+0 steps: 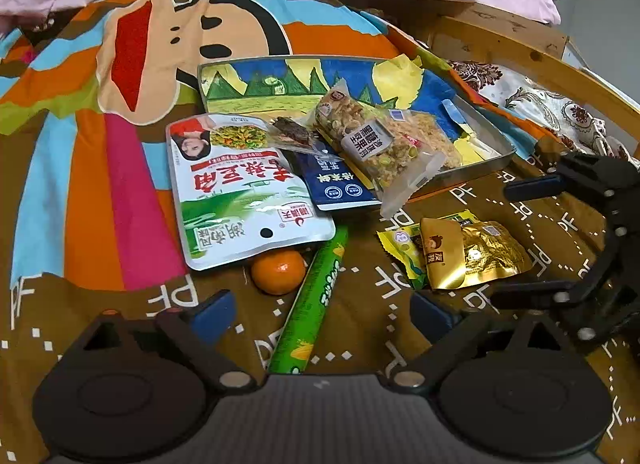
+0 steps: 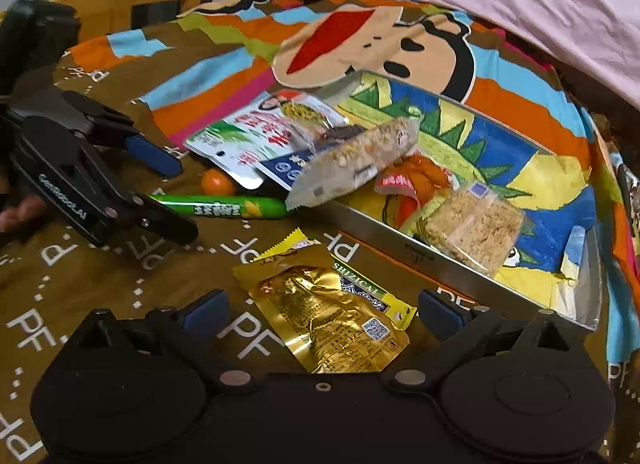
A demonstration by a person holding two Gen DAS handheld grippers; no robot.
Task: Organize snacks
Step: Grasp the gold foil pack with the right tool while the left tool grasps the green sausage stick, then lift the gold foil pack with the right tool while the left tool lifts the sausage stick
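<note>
On the cartoon-print bedspread point(image 1: 120, 191), going left to right in the left wrist view: a white-and-green pouch point(image 1: 244, 191) with red lettering lies flat, a mandarin point(image 1: 279, 272) just below its lower edge. A green stick pack point(image 1: 316, 296) runs diagonally beside the fruit. A dark blue packet point(image 1: 340, 187) is tucked under a clear nut-and-grain bar point(image 1: 372, 143) that leans over the metal tin's point(image 1: 472, 169) rim. Further right, a crinkled gold foil pouch point(image 1: 476, 260) overlaps a yellow sachet point(image 1: 400, 252). The left hand-held gripper point(image 1: 320, 314) stands open over the stick pack, holding nothing. The right hand-held gripper point(image 2: 320, 314) is spread wide, empty, above the gold pouch.
</note>
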